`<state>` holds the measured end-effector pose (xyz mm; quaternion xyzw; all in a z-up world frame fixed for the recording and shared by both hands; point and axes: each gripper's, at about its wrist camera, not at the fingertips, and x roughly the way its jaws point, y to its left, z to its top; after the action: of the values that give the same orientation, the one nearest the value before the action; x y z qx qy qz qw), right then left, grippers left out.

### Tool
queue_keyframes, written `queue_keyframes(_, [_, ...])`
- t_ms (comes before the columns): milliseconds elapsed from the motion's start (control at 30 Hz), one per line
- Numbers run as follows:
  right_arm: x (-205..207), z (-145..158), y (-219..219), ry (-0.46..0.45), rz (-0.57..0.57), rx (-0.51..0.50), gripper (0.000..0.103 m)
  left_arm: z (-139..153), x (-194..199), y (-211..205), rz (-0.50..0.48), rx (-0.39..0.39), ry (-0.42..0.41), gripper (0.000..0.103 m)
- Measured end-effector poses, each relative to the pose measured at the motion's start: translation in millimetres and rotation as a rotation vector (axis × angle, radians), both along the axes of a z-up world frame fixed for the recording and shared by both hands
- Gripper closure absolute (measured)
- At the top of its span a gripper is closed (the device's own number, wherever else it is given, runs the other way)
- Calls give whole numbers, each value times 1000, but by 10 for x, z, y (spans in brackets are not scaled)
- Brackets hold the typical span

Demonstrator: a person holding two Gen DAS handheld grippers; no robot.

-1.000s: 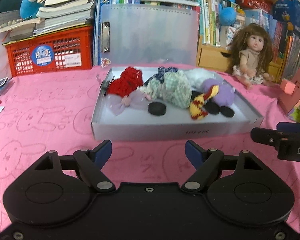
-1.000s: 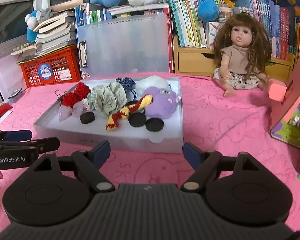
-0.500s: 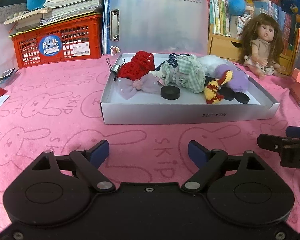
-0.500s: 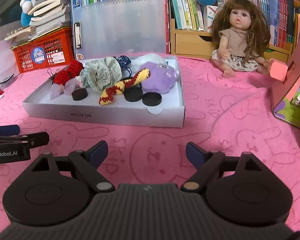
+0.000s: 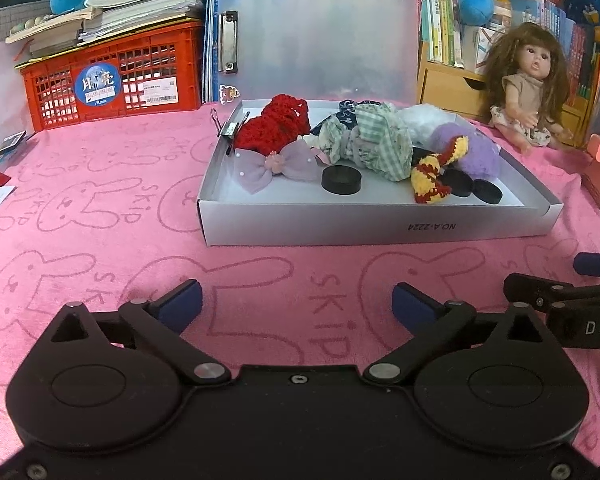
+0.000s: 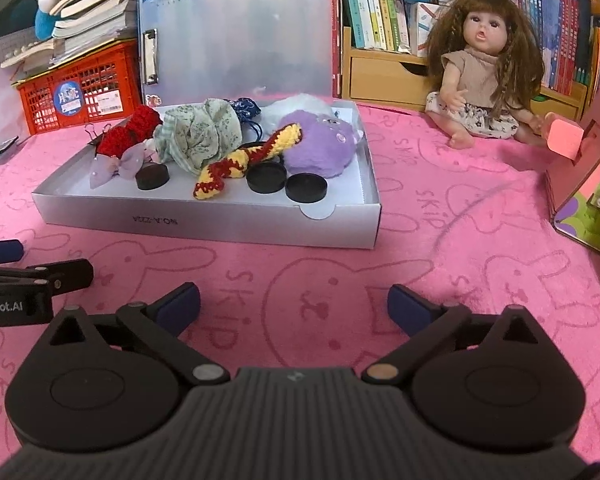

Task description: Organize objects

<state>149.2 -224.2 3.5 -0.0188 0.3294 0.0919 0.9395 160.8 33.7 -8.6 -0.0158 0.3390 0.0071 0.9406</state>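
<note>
We held both left tongs [image 5: 297,302] and right tongs [image 6: 293,302] wide, empty, over bare pink bunny-print towelling [image 5: 100,216] before the shallow grey cardboard tray [image 5: 380,229].

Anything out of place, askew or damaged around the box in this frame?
Nothing looks spilled or damaged. The one oddity: a binder clip is clamped on the far left corner of the white box, unlike the soft hair accessories piled inside. Both the left gripper and right gripper hang open and empty.
</note>
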Motion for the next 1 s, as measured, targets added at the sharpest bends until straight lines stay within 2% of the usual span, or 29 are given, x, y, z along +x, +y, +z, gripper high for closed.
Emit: queue_keyframes(1000, [-1, -5, 9, 4, 1, -10, 0, -19, 19, -35, 0, 25, 10, 0])
